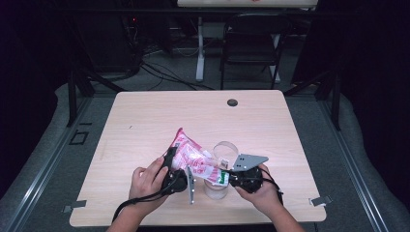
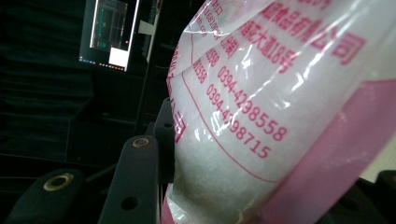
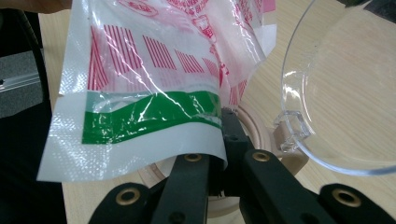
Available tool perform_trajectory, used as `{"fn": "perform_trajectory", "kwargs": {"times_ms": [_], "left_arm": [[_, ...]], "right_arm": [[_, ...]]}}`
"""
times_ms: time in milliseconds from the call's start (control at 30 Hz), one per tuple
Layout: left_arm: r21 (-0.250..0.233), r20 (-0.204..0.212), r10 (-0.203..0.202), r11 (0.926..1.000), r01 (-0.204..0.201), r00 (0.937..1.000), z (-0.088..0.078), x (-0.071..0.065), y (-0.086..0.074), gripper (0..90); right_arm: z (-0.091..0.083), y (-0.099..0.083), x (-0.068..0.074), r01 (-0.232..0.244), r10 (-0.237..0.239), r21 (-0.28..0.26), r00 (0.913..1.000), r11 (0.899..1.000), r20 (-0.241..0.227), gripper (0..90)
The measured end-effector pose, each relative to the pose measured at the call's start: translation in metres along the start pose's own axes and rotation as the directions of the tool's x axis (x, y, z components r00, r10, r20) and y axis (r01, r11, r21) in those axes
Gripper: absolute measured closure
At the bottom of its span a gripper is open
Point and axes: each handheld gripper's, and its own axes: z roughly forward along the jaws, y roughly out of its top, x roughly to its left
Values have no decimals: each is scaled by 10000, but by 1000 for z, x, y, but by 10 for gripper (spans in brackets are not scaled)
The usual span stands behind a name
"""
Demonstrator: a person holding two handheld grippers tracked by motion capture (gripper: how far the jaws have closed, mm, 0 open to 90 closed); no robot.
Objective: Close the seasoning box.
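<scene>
We see a glossy, crinkled clear-plastic bag printed in pink, red and green [image 3: 154, 88] (white granules inside), a smooth transparent plastic lid [image 3: 336, 107], a pale matt wood-grain table [image 1: 145, 121] and matt black jaws with brass-coloured rivets.

A light wooden table [image 1: 145, 121] with a dark grommet [image 1: 232, 102] — behind it, a black folding chair [image 1: 251, 46].

- one bag [image 1: 192, 159], pink and white
- one clear jar [image 1: 216, 186], I think, it's half hidden
- one clear lid [image 3: 345, 98]
- two grippers, left [image 1: 170, 166] and right [image 1: 232, 178]
- one table [image 1: 145, 121]
- one chair [image 1: 254, 41]
</scene>
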Motion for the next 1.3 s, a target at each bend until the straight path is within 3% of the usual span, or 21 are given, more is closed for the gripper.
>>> {"fn": "perform_trajectory", "kwargs": {"times_ms": [533,1300], "left_arm": [[-141,-282,242,9996,-246,9993,-2,4,3,623],[-228,-436,279,9993,-289,9987,-6,8,6,627]], "right_arm": [[1,-1,0,-6,6,21,10000,10000,24,900],[1,-1,0,-34,33,10,10000,10000,32,900]]}}
